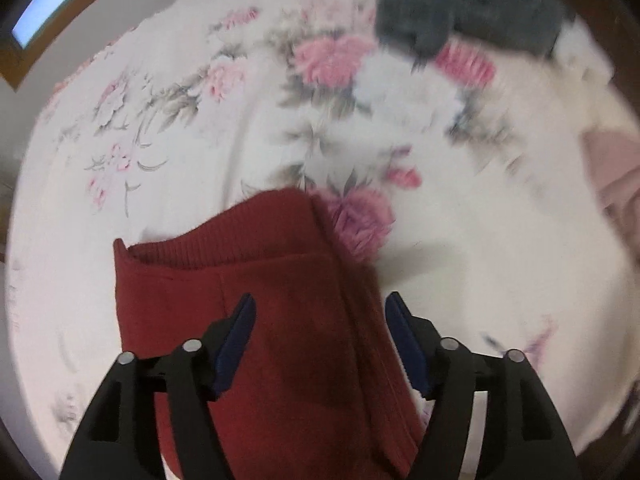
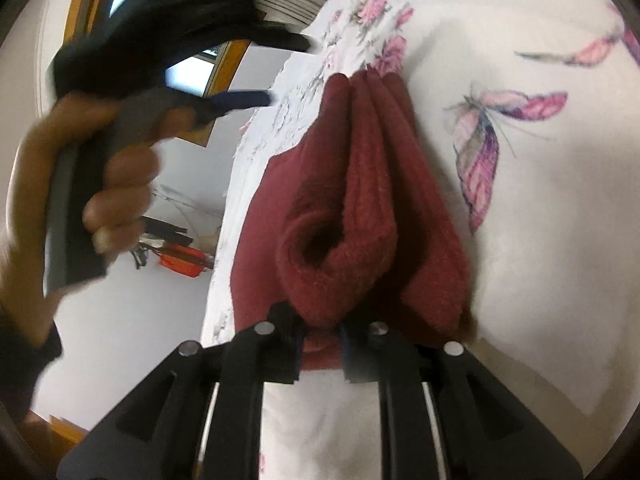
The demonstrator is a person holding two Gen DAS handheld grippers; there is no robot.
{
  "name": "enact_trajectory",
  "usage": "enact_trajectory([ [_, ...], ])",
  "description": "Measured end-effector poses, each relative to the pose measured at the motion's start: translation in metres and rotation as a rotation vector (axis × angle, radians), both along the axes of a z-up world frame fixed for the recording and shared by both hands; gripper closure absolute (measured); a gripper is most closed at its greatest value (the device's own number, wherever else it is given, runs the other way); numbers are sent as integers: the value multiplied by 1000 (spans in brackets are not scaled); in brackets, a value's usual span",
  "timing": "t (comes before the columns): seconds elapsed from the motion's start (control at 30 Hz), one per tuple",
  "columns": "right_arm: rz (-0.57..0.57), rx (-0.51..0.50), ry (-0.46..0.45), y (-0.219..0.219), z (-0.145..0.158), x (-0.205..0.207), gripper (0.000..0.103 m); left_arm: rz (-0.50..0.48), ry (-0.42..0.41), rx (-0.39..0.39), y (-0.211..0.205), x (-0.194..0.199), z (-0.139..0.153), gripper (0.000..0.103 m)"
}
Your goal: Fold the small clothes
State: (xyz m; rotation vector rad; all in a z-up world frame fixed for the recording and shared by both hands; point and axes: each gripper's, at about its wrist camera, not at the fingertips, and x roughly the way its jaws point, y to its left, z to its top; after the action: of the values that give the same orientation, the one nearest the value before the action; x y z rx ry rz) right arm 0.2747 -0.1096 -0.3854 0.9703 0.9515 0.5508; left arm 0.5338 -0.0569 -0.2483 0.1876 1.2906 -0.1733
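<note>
Two close wrist views, shared red garment (image 1: 256,320)

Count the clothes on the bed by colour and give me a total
Dark red garment: 1
Dark grey garment: 1
Pale pink garment: 1
Total: 3, all lying on the floral bedsheet; the blurred far pile may hide more.

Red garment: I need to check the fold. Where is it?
The red garment lies folded on the floral bedsheet, clamped by the right gripper, under the open left gripper.

The left gripper (image 1: 320,312) hangs with its jaws spread wide, nothing between them. The right gripper (image 2: 320,340) has its jaws nearly closed, pinching cloth. A hand (image 2: 100,176) grips the left handle.
</note>
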Motion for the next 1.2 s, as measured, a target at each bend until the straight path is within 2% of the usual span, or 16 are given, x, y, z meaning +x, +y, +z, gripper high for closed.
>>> enact_trajectory([
  [0.07, 6, 38, 24, -4, -5, 1, 79, 22, 2, -98, 27, -14, 13, 32],
  [0.2, 13, 140, 53, -13, -12, 2, 67, 80, 25, -259, 88, -53, 17, 31],
  [0.3, 31, 231, 57, -21, -7, 3, 44, 113, 38, -321, 124, -89, 13, 31],
  [0.37, 65, 234, 67, -30, -1, 12, 36, 133, 53, -360, 148, -108, 9, 31],
  [0.43, 138, 244, 86, -30, 4, 25, 25, 157, 67, -398, 168, -122, 6, 31],
  [0.57, 300, 236, 191, -22, 2, 66, 24, 224, 87, -516, 194, -140, -2, 31],
  [0.7, 383, 209, 272, -10, 0, 105, 25, 232, 100, -587, 196, -149, -9, 31],
  [0.73, 399, 196, 285, -8, 2, 109, 26, 228, 106, -597, 195, -150, -12, 31],
  [0.77, 421, 176, 295, -4, 4, 114, 33, 224, 112, -602, 193, -150, -13, 31],
  [0.8, 424, 142, 298, -1, 6, 119, 66, 222, 114, -606, 192, -149, -14, 31],
  [0.83, 427, 111, 310, -1, 7, 120, 84, 217, 115, -614, 190, -148, -15, 31],
  [0.93, 420, 71, 304, -6, 16, 113, 87, 199, 114, -640, 185, -143, -13, 31],
  [1.03, 389, 74, 295, -21, 24, 106, 88, 156, 115, -668, 174, -135, -10, 31],
  [1.13, 368, 78, 301, -33, 23, 105, 88, 110, 123, -688, 160, -130, -8, 31],
  [1.2, 368, 39, 306, -29, 17, 108, 85, 87, 133, -690, 152, -129, -12, 31],
])
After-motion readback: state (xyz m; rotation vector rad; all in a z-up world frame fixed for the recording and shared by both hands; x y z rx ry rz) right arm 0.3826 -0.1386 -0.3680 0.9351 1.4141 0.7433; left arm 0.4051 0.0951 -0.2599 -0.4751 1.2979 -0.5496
